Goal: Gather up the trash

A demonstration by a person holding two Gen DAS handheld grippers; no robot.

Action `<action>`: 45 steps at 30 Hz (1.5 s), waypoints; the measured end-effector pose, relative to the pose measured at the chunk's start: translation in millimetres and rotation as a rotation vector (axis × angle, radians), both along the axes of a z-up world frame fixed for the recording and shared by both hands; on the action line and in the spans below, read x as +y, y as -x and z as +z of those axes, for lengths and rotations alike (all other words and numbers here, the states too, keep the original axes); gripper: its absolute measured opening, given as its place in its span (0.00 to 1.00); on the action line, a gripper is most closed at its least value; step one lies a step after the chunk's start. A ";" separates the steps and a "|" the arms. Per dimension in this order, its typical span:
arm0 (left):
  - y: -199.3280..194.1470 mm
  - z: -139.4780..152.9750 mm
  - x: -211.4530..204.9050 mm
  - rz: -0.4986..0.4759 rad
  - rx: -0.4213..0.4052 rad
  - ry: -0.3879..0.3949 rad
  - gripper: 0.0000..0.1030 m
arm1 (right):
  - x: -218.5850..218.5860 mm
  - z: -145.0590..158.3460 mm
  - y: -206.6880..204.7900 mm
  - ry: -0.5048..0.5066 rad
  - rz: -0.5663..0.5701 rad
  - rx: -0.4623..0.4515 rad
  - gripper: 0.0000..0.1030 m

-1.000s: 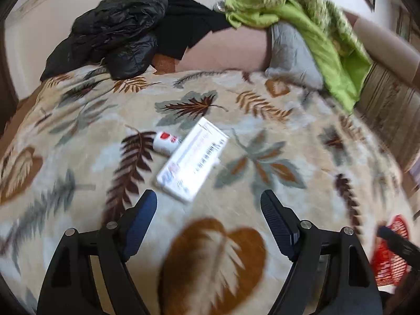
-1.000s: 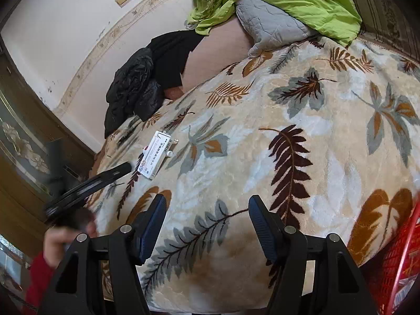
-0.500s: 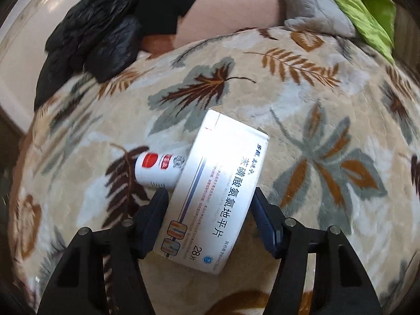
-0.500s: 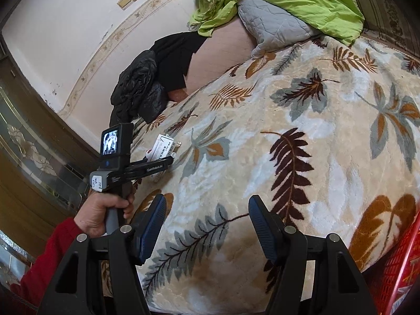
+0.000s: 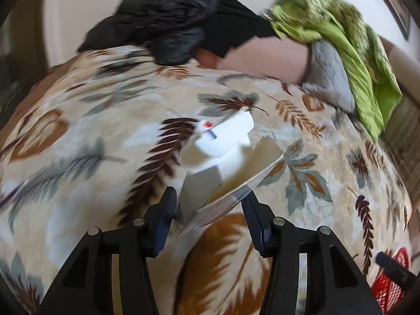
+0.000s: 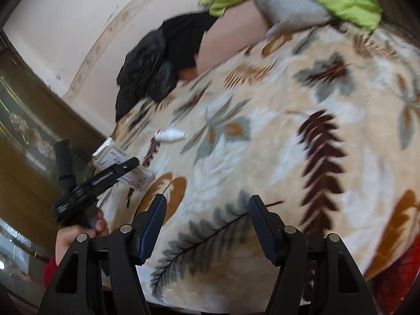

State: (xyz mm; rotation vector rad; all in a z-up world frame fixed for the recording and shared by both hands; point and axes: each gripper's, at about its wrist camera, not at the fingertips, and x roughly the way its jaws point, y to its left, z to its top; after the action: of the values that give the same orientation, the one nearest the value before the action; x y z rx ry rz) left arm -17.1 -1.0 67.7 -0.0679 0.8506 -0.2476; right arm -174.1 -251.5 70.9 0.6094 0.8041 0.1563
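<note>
The left gripper [image 5: 208, 207] is closing on a white box [image 5: 223, 176], its open flap up and crumpled, lifted off the leaf-print blanket [image 5: 78, 157]. Only the right view shows a small bottle [image 6: 170, 135] lying beyond. The right gripper [image 6: 207, 221] hangs wide, empty. A red basket [image 5: 391, 286] sits far right.

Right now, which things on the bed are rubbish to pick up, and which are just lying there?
For the job:
- white medicine box, between the closing left gripper fingers
- small white bottle, on the blanket
- red basket, at the bed's edge

Just lying about:
- black jacket
- green blanket
- grey pillow
- leaf-patterned blanket
</note>
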 end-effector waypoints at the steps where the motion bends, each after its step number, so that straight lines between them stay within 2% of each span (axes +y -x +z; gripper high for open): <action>1: 3.1 0.5 6.5 0.018 0.001 0.013 0.47 | 3.9 -1.3 -6.5 0.005 0.020 0.008 0.67; 7: 4.2 -10.5 40.0 0.070 0.011 0.083 0.47 | 42.3 19.7 -65.2 0.142 0.181 -0.032 0.67; 11: -2.4 -10.5 58.2 0.079 0.001 0.151 0.45 | 73.7 26.2 -116.1 0.307 0.281 -0.066 0.67; 14: -6.2 -13.4 64.7 0.081 0.001 0.163 0.45 | 95.6 17.4 -162.9 0.415 0.319 -0.060 0.67; 17: -6.6 -13.9 63.5 0.064 -0.007 0.153 0.45 | 113.2 5.2 -200.0 0.437 0.358 -0.030 0.67; 23: -11.6 -19.2 61.3 0.038 -0.002 0.137 0.45 | 154.9 -21.4 -248.2 0.584 0.438 -0.012 0.67; 24: -12.5 -19.6 61.8 0.038 -0.001 0.139 0.45 | 160.9 -27.7 -257.2 0.619 0.440 -0.004 0.66; 26: -14.5 -20.3 63.3 0.037 0.004 0.147 0.45 | 163.0 -33.6 -266.1 0.622 0.437 -0.001 0.64; 27: -15.4 -20.8 64.4 0.038 0.006 0.153 0.45 | 162.3 -36.4 -270.0 0.613 0.435 0.000 0.57; 30: -17.3 -21.7 66.1 0.037 0.013 0.163 0.45 | 161.5 -44.2 -273.3 0.601 0.437 0.022 0.35; 33: -17.3 -21.1 66.3 0.038 0.012 0.163 0.45 | 158.1 -42.6 -260.5 0.594 0.424 0.008 0.33; 37: -13.6 -17.3 62.6 0.030 -0.001 0.159 0.45 | 132.4 -29.6 -227.3 0.479 0.339 0.011 0.33; 45: 14.4 -3.8 42.3 -0.009 -0.057 0.126 0.44 | 97.7 0.8 -118.7 0.383 0.206 -0.034 0.33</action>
State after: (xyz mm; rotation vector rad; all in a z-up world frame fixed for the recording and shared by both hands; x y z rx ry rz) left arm -31.6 41.3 63.9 -0.1743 0.7784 -0.3106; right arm -55.5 -153.9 71.7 0.1621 0.8364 0.1941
